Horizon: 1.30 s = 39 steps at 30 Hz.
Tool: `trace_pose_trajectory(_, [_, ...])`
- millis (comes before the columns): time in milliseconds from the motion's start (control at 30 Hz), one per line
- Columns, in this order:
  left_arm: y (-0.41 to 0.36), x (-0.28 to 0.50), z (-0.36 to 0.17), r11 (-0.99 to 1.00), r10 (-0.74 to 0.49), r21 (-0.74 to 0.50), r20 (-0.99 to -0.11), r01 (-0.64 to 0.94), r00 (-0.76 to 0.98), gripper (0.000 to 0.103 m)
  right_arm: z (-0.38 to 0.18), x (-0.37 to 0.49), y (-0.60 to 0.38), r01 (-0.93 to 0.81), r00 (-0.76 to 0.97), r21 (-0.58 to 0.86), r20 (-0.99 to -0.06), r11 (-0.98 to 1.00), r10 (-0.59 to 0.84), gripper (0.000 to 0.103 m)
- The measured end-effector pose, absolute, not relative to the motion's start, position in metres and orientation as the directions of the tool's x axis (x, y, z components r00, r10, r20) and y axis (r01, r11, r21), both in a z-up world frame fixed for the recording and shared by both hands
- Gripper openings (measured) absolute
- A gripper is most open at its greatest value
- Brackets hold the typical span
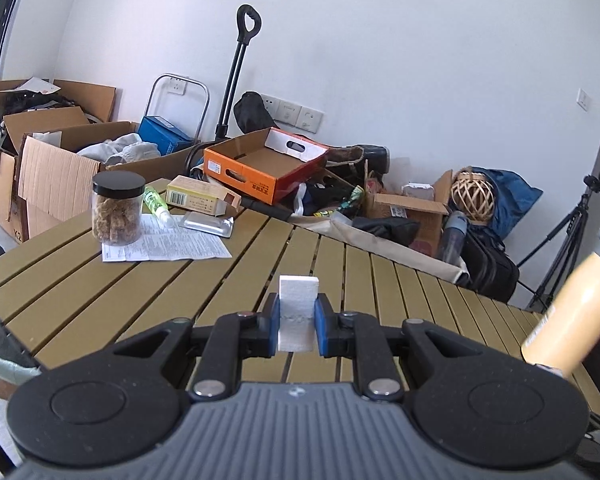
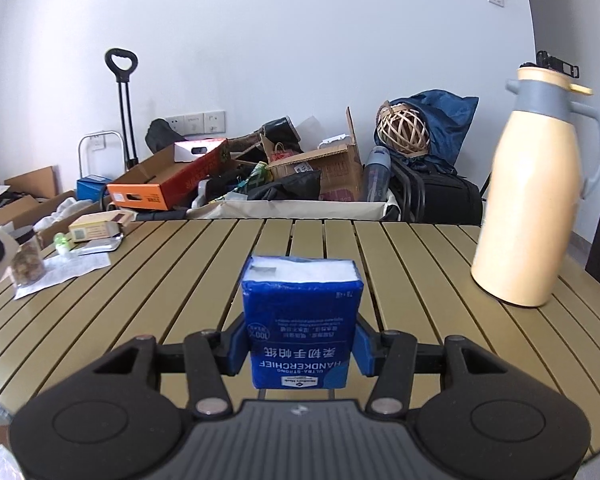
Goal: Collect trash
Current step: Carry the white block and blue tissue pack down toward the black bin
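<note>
My left gripper (image 1: 296, 326) is shut on a folded white tissue (image 1: 297, 312) and holds it over the slatted olive table (image 1: 100, 300). My right gripper (image 2: 300, 346) is shut on a blue pack of handkerchief tissues (image 2: 300, 320), open at its far end with white tissue showing. At the table's far left lie a printed paper sheet (image 1: 172, 244), a yellow carton (image 1: 200, 196), a silver blister pack (image 1: 208, 224) and a small green bottle (image 1: 156, 202). The carton also shows in the right wrist view (image 2: 96, 228).
A black-lidded jar of snacks (image 1: 118, 208) stands on the paper sheet. A cream thermos jug (image 2: 536, 200) stands at the table's right. Behind the table are cardboard boxes (image 1: 56, 176), an orange box (image 1: 260, 168), bags, a trolley and a tripod (image 1: 568, 240).
</note>
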<state>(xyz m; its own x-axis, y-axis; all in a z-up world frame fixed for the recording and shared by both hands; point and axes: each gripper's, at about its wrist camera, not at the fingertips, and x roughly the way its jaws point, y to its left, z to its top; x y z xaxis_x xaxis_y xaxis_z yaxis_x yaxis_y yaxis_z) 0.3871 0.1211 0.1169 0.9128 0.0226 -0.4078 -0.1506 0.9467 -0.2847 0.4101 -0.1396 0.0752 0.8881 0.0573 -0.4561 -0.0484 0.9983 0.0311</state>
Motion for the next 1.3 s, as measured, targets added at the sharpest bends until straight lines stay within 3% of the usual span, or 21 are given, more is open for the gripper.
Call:
trace_pose_trajectory(467, [0.094, 0.304, 0.101, 0.973, 0.008, -0.205, -0.443, -0.110, 0.896, 0.018, 0.078, 0.302, -0.146, -0.147, 0.893, 0.044, -0.423, 0.988, 0.152, 0.050])
trace_pose_trajectory(1300, [0.032, 0.201, 0.027, 0.999, -0.027, -0.036, -0.583, 0.007, 0.812, 0.018, -0.001, 0.201, -0.196, -0.171, 0.809, 0.135, -0.546, 0.976, 0.217, 0.050])
